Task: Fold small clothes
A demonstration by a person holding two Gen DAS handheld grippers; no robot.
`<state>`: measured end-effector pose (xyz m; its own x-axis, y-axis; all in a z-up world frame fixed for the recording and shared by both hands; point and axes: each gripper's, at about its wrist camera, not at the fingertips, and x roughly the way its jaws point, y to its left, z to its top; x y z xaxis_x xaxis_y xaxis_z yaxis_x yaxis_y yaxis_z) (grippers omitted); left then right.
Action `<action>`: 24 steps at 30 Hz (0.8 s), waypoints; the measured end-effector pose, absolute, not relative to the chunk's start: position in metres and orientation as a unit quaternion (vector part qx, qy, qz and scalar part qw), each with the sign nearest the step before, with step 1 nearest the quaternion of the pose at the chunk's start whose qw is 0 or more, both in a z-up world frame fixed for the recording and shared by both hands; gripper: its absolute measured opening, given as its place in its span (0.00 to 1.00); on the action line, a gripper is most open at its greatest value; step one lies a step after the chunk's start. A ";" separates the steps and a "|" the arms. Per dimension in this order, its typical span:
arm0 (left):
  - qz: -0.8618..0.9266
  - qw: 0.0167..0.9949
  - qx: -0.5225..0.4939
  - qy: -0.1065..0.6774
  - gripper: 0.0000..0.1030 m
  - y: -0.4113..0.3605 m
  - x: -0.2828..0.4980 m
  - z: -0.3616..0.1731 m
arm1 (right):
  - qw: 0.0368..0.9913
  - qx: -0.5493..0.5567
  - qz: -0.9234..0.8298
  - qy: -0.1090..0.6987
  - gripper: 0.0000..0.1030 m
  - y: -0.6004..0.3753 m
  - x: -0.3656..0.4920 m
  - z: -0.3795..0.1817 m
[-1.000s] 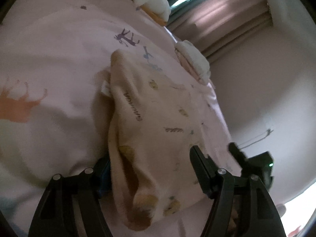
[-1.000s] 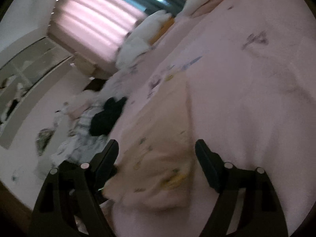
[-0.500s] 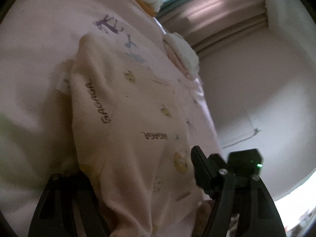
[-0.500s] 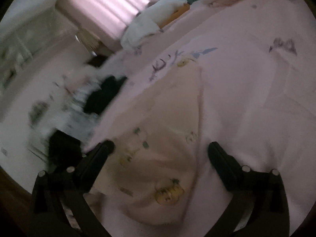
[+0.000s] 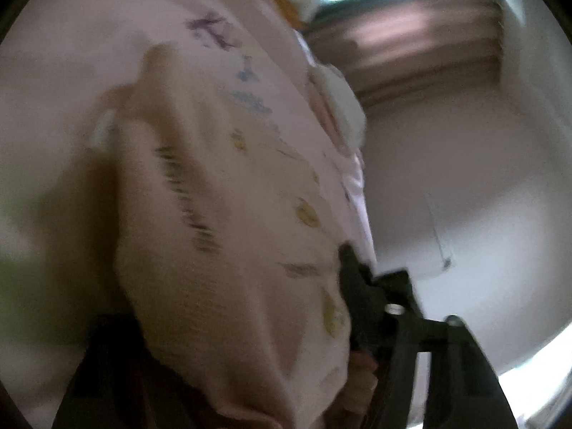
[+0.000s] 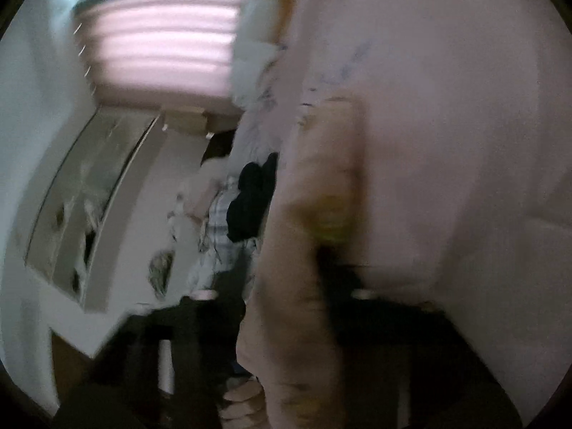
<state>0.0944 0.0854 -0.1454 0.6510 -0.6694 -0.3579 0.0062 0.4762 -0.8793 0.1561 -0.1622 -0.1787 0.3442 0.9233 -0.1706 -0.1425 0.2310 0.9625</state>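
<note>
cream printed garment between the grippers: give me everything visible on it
The cream garment is soft knit with small yellow motifs and dark lettering, blurred here. It drapes over the pink bedsheet, a white tag at its far left edge. Its near end runs between the left gripper's fingers and the right gripper's; whether either is clamped is unclear.

A home bedroom: a bed with a pale pink sheet printed with small animal figures [image 5: 107, 35], white pillows [image 5: 339, 96] along its far edge, pinkish pleated curtains [image 6: 161, 46] over a bright window, and a heap of loose clothes [image 6: 228, 221] beside the bed.
</note>
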 end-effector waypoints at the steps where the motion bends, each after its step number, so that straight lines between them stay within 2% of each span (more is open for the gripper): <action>1: -0.205 0.781 -0.465 0.364 0.39 0.087 0.098 -0.148 | 0.680 0.456 0.396 0.415 0.27 -0.159 0.153 -0.174; 2: -0.198 0.781 -0.464 0.370 0.36 0.088 0.099 -0.151 | 0.698 0.431 0.393 0.416 0.27 -0.154 0.151 -0.168; 4: -0.195 0.783 -0.462 0.369 0.35 0.088 0.098 -0.151 | 0.749 0.346 0.373 0.424 0.29 -0.135 0.141 -0.154; 6: -0.189 0.789 -0.455 0.367 0.35 0.085 0.096 -0.150 | 0.770 0.308 0.364 0.424 0.30 -0.127 0.137 -0.148; 11: -0.183 0.796 -0.447 0.364 0.34 0.081 0.093 -0.148 | 0.769 0.318 0.359 0.423 0.26 -0.132 0.136 -0.150; 24: -0.162 0.824 -0.412 0.353 0.31 0.074 0.095 -0.148 | 0.809 0.252 0.326 0.418 0.25 -0.114 0.144 -0.142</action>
